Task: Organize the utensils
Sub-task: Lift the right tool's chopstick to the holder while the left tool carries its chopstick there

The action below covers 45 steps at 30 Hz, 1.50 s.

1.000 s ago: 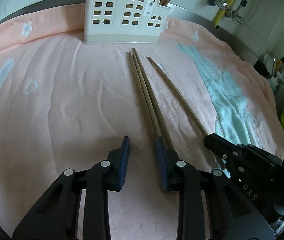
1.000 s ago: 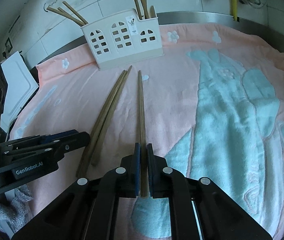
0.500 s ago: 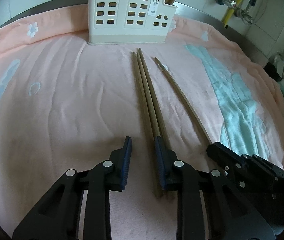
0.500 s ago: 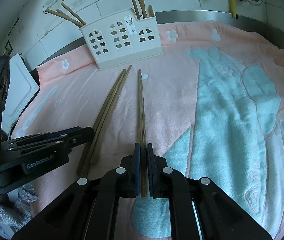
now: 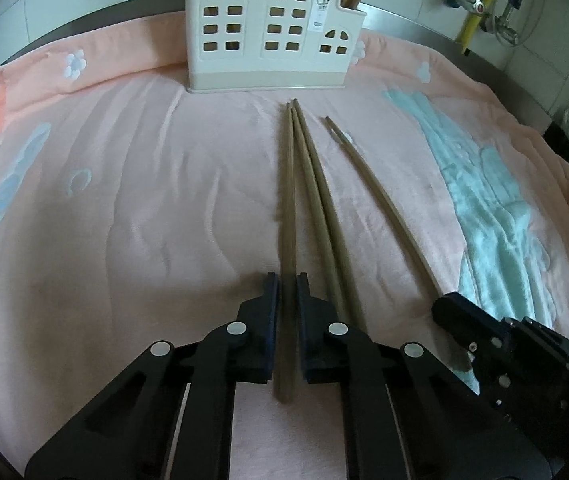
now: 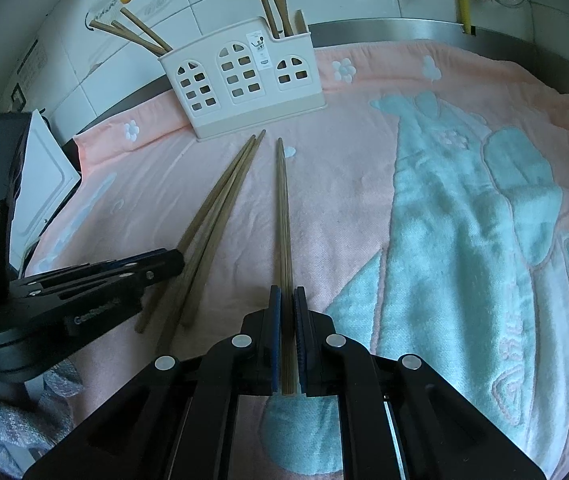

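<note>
Step in hand: both grippers are taking hold of chopsticks lying on the pink towel (image 5: 124, 208), ahead of carrying them to the white utensil holder (image 5: 268, 36) at the towel's far edge.
Left gripper (image 5: 287, 292): its jaws are drawn nearly together and are pinching the thick end of the left chopstick (image 5: 287, 200), which is passing straight between the blue pads; its tip is pointing at the holder's base.
Middle chopstick (image 5: 318, 200): it is lying free on the towel, touching the left chopstick near the tips and fanning away from it toward the near edge, just beside the left gripper's right finger.
Right gripper (image 6: 287, 304): its jaws are closed tight on the right chopstick (image 6: 282, 216), gripping near the thick end, with the tip aiming toward the holder.
Holder contents: several chopsticks are already standing in its left and right compartments, leaning outward.
Progress: judging by the three sticks on the towel, the sorting is partly done.
Next move: each gripper is likely needing to lift, tilt its stick upright, and lower it tip or butt first into an open compartment.
Care needed: the left lift should be dragging nothing along, since the middle chopstick is lying against the held one.
</note>
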### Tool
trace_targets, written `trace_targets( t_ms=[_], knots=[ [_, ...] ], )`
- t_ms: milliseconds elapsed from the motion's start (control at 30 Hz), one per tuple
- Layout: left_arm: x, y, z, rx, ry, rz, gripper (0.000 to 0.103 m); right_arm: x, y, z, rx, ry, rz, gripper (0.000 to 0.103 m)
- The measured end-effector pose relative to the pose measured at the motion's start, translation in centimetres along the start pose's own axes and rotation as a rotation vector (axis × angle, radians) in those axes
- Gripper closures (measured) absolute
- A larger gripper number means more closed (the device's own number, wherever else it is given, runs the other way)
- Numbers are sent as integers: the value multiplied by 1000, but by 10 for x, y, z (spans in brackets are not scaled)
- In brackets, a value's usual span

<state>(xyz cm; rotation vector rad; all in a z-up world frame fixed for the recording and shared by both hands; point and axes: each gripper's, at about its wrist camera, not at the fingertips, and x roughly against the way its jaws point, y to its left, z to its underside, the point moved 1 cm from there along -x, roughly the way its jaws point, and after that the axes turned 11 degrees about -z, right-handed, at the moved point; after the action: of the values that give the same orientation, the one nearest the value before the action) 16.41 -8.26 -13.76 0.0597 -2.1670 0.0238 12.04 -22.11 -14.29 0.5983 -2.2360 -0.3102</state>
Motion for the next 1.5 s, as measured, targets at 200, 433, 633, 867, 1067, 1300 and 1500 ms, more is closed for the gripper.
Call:
trace_targets(
  t_ms=[200,433,633,867,1067,1300,1500],
  knots=[
    [0,3,3,-7,-13,48,95,0,1,0,3,3,0,96],
    [1,2,6,-21,-33,79,94,-1,4,1,17,10,12,96],
    [1,2,7,-39,-48,102,95,-3,6,1,37,11,30,96],
    [9,14,3,-29,-56,130,96,11,10,-5,59,-21,39,97],
    [33,28,-6,-15,-123,151,96,32,19,-25,94,-84,40,96],
    [63,46,-25,15,-211,201,97,57,34,-58,155,-170,31,96],
    [77,50,-42,4,-267,221,97,67,47,-82,195,-194,0,96]
  ],
)
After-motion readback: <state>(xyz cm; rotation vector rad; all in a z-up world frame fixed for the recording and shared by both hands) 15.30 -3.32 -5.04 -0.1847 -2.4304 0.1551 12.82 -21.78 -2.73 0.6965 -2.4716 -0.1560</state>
